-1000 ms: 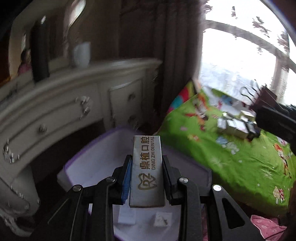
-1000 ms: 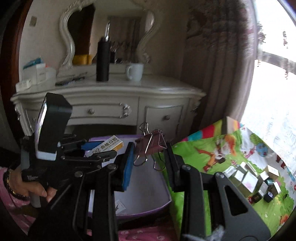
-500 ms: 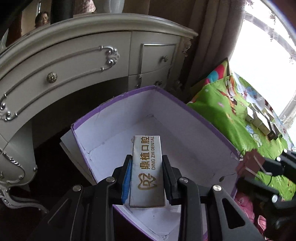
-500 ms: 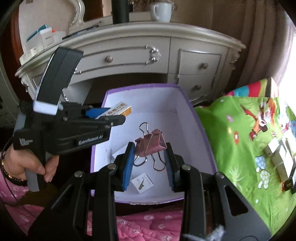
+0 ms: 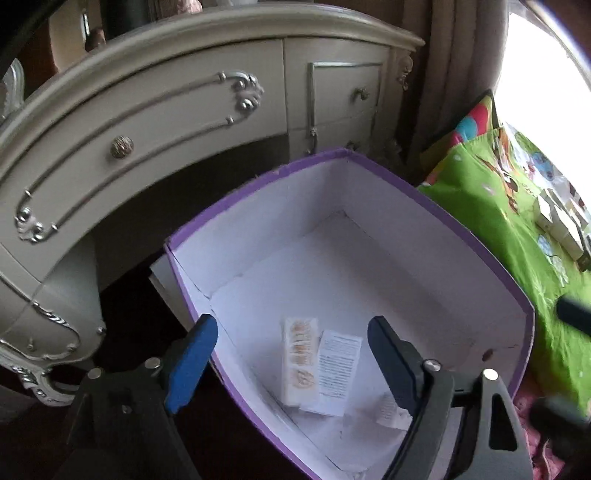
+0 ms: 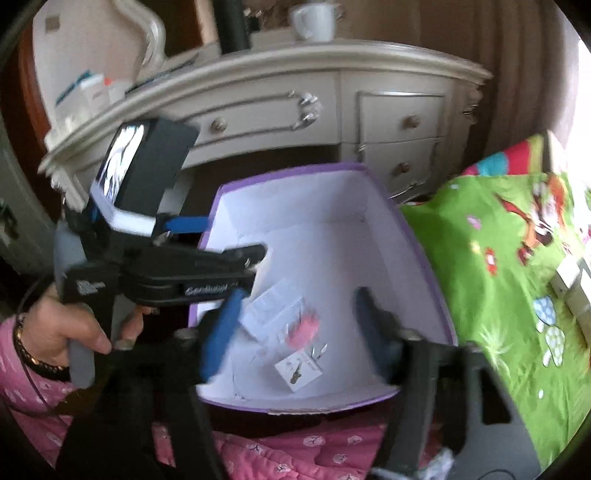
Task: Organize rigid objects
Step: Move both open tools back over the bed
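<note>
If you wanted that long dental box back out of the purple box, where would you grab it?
Across its narrow width, near mid-length, coming straight down from above. The dental box lies flat on the floor of the purple box, long sides exposed, though a leaflet touches one side.

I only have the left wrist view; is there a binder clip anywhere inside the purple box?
Observer: Yes, a blurred pink clip appears to lie on the box floor.
Operator: Thank you. Is the right tool holding anything?
Observer: No; it has just been opening its jaws, and its pads touch nothing.
Operator: What stands on the dresser?
Observer: A white mug stands on its top.
</note>
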Motion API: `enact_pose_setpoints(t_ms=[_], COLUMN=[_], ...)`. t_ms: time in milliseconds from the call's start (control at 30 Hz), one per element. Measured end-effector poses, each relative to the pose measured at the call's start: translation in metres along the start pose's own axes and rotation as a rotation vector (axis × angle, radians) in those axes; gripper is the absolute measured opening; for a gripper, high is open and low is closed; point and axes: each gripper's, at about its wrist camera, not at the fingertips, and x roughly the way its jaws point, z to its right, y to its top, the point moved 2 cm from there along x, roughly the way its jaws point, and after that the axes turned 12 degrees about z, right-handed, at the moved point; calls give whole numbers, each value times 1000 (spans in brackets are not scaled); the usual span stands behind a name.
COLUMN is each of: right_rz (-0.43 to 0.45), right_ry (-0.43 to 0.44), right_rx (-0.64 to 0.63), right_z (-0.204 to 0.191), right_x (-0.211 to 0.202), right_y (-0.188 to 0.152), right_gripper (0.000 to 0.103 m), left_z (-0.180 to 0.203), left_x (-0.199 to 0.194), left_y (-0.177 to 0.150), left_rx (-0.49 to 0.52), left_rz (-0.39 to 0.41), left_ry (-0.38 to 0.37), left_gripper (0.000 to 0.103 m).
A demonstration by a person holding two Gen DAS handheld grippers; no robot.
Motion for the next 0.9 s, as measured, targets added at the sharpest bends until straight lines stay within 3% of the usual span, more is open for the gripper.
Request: enact_pose_setpoints(t_ms=[200,333,467,567,667,767,900], right_rz=[76,117,122,135,147,139,128], right_ry=[-110,-250,-462,-594,-710,-807,-893], right_rx=[101,173,235,357,470,515,514], right_z=[54,102,153,194,231,257,281], right_x=[-47,-91,-142,-185,-226,-257,-287], right_y=[-6,-30,-66,-97,-124,-145,-165], right_gripper=[78,81,82,82,82,82,82], left_z=[24,68,144,216,279,341,380], left_x=[-8,-17,-25,-31,-31,-19,1], left_y=[7,10,6,-3,-9,-10,-5], left_rx=[52,115,245,345,424,482,448], left_rz=[23,36,33,23,32,42,26], left_ry=[-39,-149,-308,-466,-559,-579,-587], left_gripper=[85,85,85,85,85,85,85])
